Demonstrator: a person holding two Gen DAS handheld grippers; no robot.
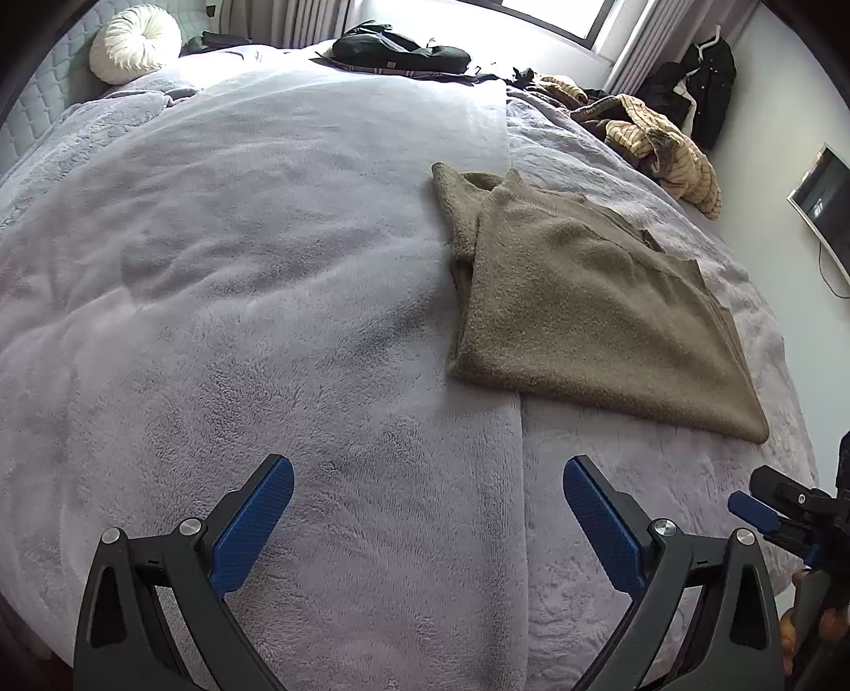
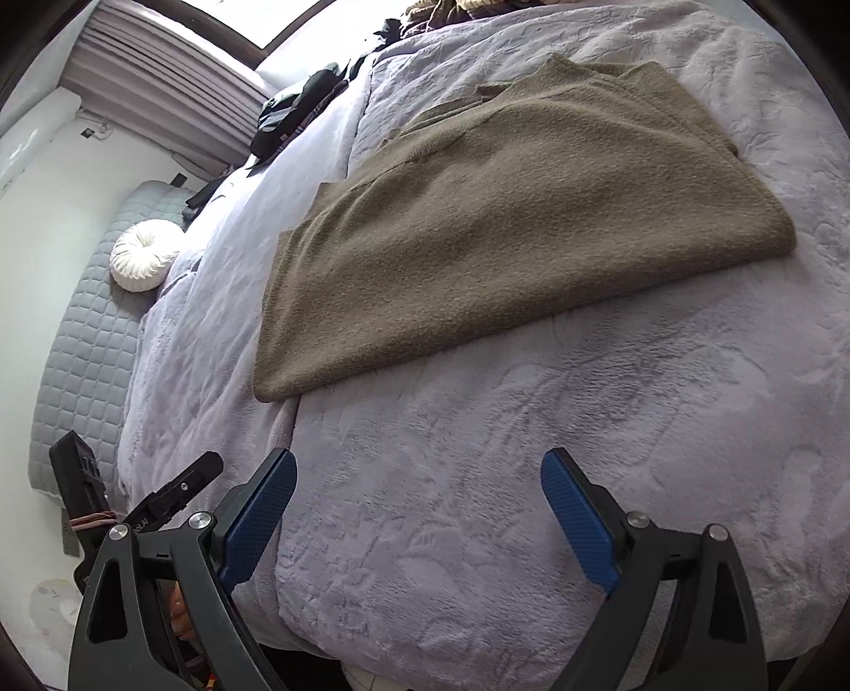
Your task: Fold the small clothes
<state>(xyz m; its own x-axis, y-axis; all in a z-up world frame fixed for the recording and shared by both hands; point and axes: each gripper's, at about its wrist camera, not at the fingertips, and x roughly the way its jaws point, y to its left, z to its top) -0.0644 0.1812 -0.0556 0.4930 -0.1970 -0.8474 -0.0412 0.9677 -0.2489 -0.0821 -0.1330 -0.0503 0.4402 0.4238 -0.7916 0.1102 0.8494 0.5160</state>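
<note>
An olive-brown knit garment (image 1: 584, 297) lies folded flat on the pale lilac fleece bed cover (image 1: 265, 266), toward the right side of the bed. In the right wrist view the same garment (image 2: 504, 212) fills the upper middle. My left gripper (image 1: 427, 478) hovers open over bare blanket, short of the garment's near edge, nothing between its blue pads (image 1: 255, 526). My right gripper (image 2: 419, 470) is also open and empty, just in front of the garment's near edge. Each gripper shows at the edge of the other's view: right gripper (image 1: 786, 510), left gripper (image 2: 170, 489).
A white round cushion (image 1: 135, 42) rests by the quilted headboard (image 2: 85, 372). Dark clothes (image 1: 398, 50) and a tan striped heap (image 1: 659, 138) lie along the far side of the bed. A screen (image 1: 823, 212) hangs on the right wall. The bed's near edge (image 2: 319, 648) sits under the grippers.
</note>
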